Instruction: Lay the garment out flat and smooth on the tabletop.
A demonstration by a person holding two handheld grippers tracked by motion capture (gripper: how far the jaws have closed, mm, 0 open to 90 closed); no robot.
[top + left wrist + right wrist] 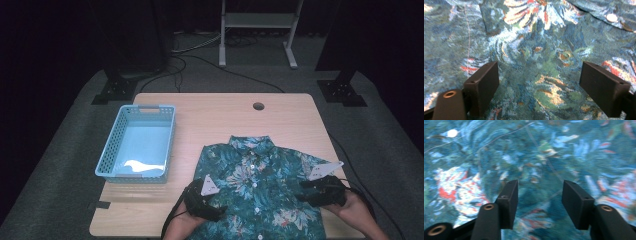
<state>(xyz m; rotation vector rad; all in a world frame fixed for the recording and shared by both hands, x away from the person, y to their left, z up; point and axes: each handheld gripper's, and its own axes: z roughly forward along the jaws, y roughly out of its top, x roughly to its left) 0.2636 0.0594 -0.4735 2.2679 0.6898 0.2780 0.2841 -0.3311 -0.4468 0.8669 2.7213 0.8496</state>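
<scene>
A floral shirt (260, 187) lies spread at the surface's near edge. The left hand-held gripper (539, 87) hovers over it, jaws wide apart. The right hand-held gripper (539, 202) gapes too, gripping nothing.

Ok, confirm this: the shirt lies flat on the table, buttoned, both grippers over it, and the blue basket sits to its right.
One thing is wrong: the basket sits to the left of the shirt, not its right, as the high view shows. The rest holds: the shirt lies flat and buttoned on the table, with the left gripper and right gripper over it.
</scene>
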